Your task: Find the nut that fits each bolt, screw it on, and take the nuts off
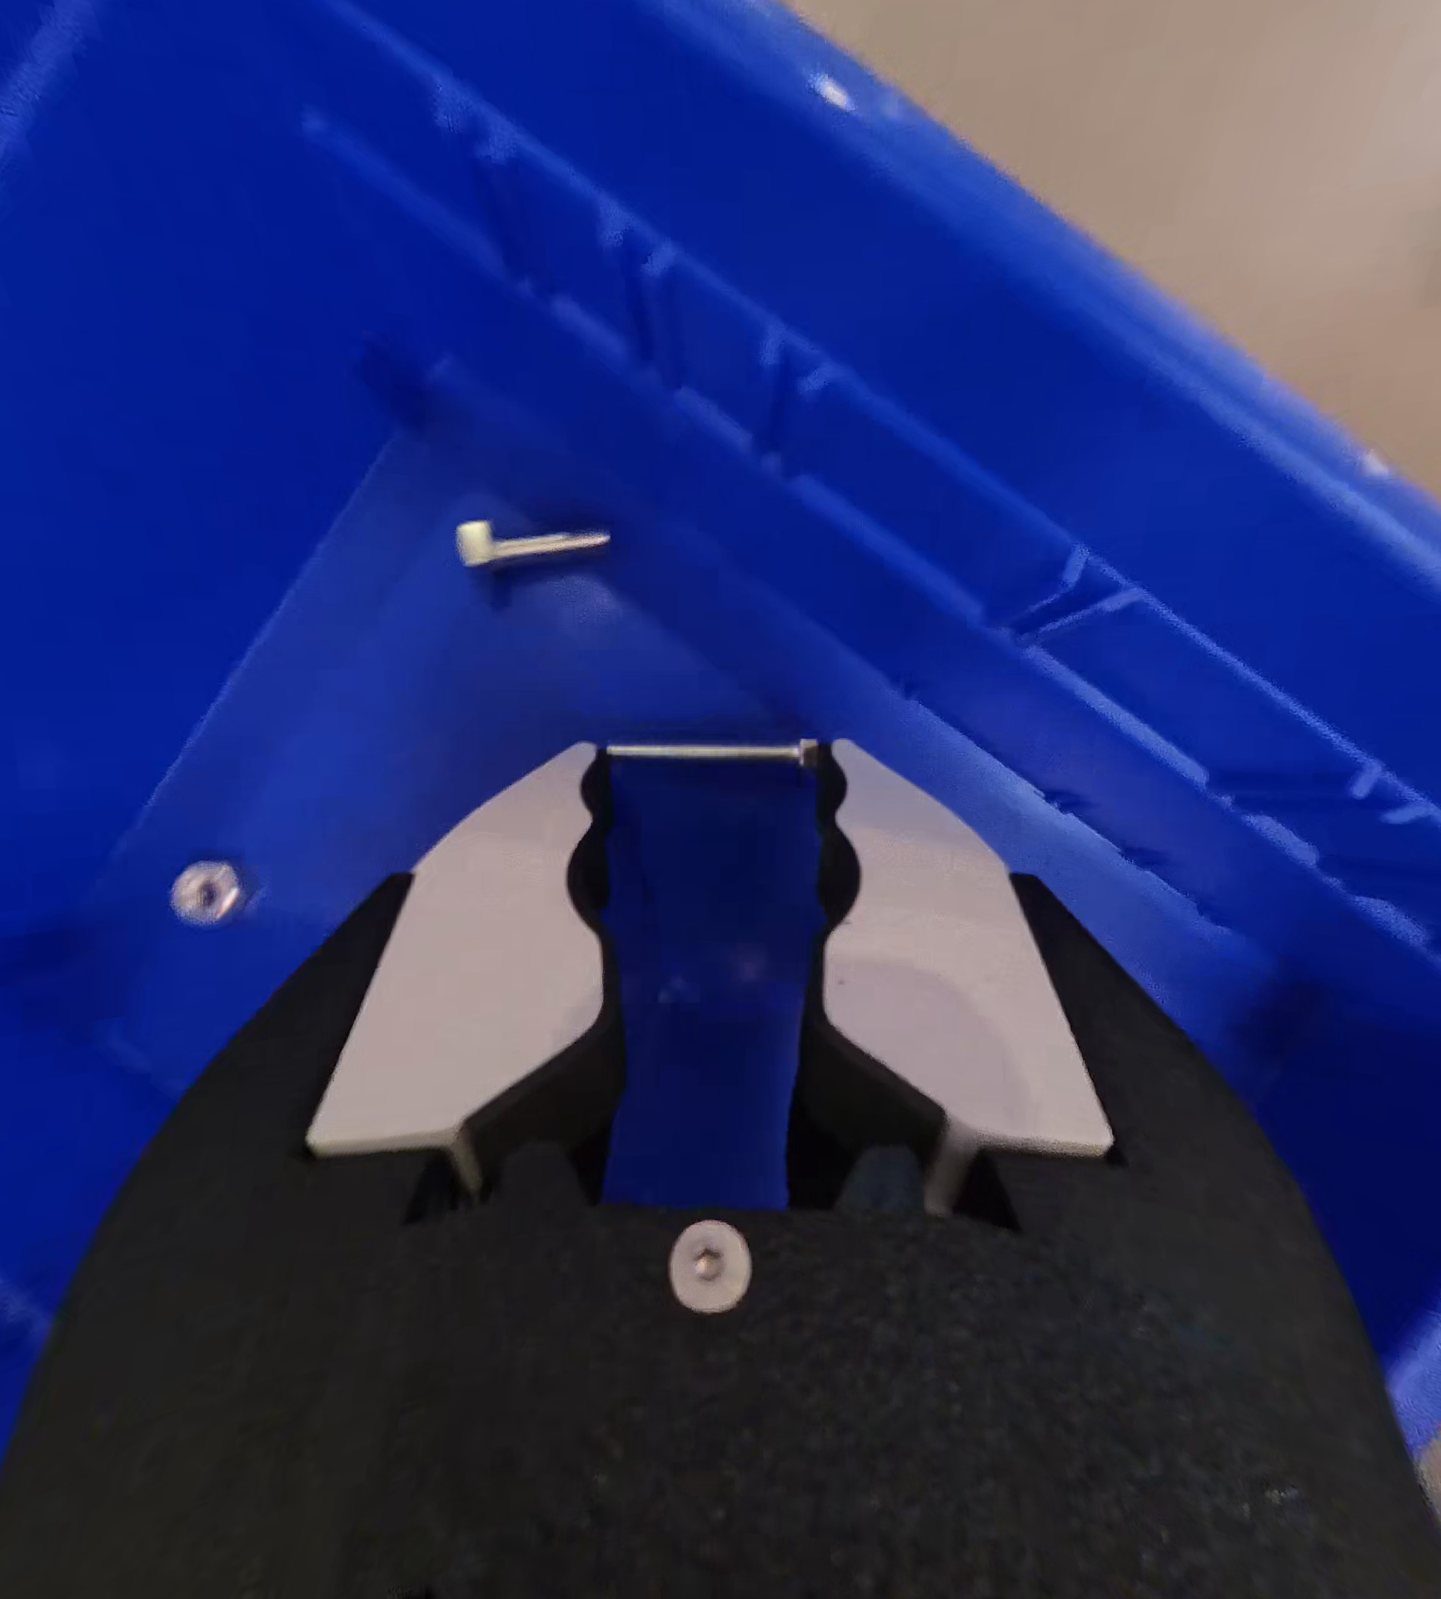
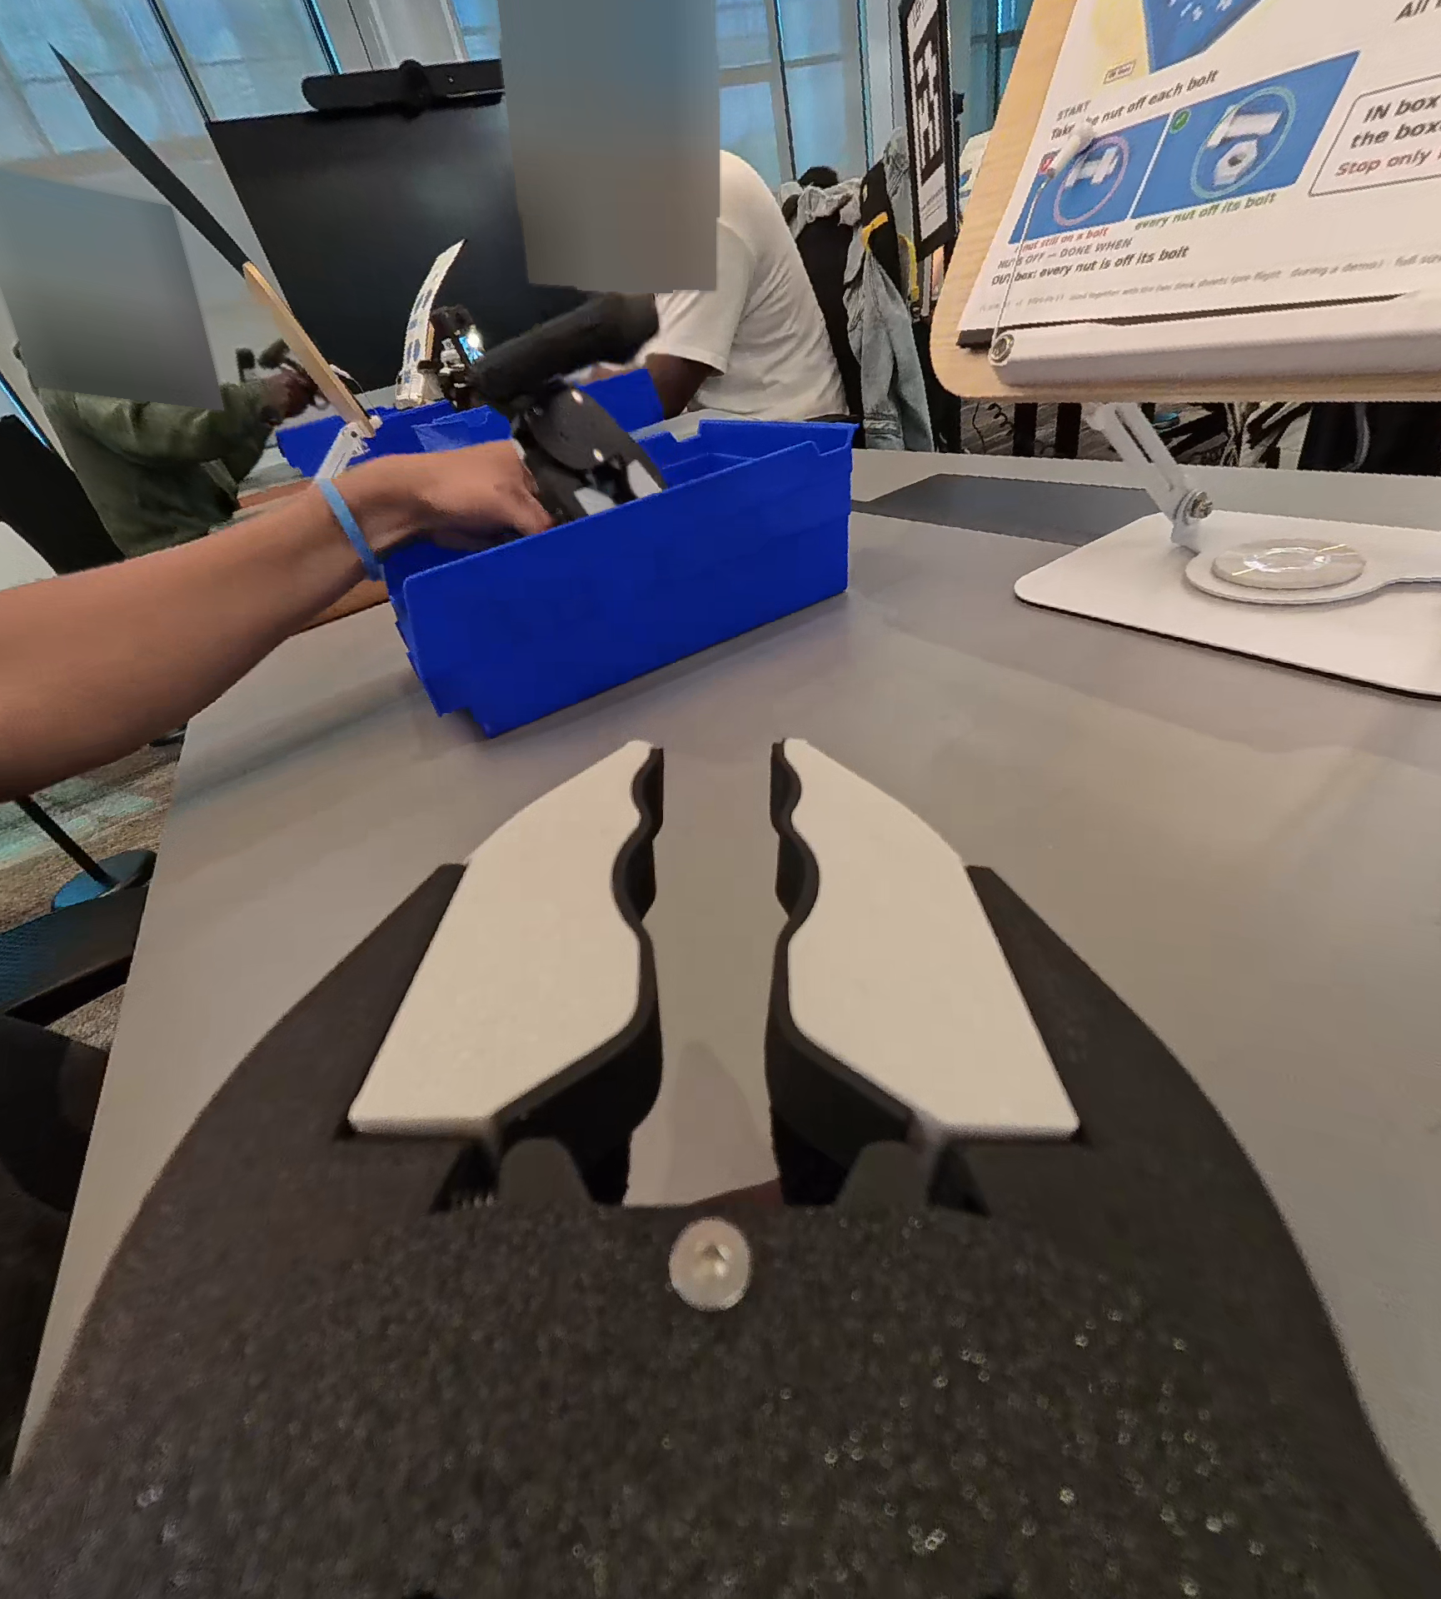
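A shared demonstration hall or office workspace. Beyond the jaws, a grey table [image 2: 1003, 761] holds a blue plastic bin [image 2: 630, 597], with a white stand propping an instruction sheet [image 2: 1271, 173] to the right. Seated people [image 2: 743, 320] and tall windows [image 2: 250, 52] lie farther off.

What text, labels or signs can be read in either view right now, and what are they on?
I don't copy out wording; here is what carries it.
Instruction sheet on the tilted stand, right: printed text and pictures, legible.
Black-and-white code sign, background: pattern only.
Far sheet behind the blue bin: too small to read.
Left wrist view: none on the bin or the thin bolt in the left gripper.
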A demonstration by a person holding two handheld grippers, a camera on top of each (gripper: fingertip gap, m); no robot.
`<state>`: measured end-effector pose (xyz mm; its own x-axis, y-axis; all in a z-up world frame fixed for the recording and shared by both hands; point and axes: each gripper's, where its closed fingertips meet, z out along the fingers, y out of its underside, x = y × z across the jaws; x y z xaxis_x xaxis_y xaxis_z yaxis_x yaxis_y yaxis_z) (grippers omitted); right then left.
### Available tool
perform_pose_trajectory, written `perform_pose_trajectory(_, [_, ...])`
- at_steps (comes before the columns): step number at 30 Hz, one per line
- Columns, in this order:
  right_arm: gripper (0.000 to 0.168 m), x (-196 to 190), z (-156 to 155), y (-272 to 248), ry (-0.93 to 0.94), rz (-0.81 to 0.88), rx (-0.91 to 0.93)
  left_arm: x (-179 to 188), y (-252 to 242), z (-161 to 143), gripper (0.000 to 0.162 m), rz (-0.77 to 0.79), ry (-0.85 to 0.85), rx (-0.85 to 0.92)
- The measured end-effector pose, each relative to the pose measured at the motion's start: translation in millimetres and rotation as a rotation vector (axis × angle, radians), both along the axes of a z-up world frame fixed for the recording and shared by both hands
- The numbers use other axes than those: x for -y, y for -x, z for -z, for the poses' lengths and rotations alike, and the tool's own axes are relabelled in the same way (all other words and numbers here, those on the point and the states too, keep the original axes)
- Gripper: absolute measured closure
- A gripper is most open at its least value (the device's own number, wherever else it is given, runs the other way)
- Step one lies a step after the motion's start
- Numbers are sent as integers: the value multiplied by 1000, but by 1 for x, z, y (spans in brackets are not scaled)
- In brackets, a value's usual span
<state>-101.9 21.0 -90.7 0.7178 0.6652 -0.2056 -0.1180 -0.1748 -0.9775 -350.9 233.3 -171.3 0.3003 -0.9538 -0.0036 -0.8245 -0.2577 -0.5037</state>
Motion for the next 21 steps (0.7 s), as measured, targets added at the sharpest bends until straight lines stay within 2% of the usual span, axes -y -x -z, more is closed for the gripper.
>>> perform_pose_trajectory(2, [145, 0, 0, 1, -2, -2, 6, 0, 1, -32, 117, -108, -20, 109])
perform_pose_trajectory(4, [145, 0, 1, 2, 1, -6, 13, 15, -13, -76, 117, -182, -30, 272])
perform_pose_trajectory(6, [145, 0, 2, 3, 5, -11, 21, 45, -39, -117, 117, -225, -30, 402])
perform_pose_trajectory(8, [145, 0, 2, 4, 5, -13, 27, 83, -76, -137, 117, -243, -27, 439])
perform_pose_trajectory(10, [145, 1, 1, 2, 0, -7, 24, 126, -122, -129, 117, -197, -20, 372])
perform_pose_trajectory(13, [145, 4, 2, -6, 17, 13, 14, 166, -183, -82, 117, -133, -5, 192])
perform_pose_trajectory(17, [145, 10, 1, -20, -11, 73, 41, 175, -222, -28, 117, -161, 48, 28])
perform_pose_trajectory(21, [145, 7, 1, -25, -37, 110, 78, 164, -224, -4, 117, -247, 52, -64])
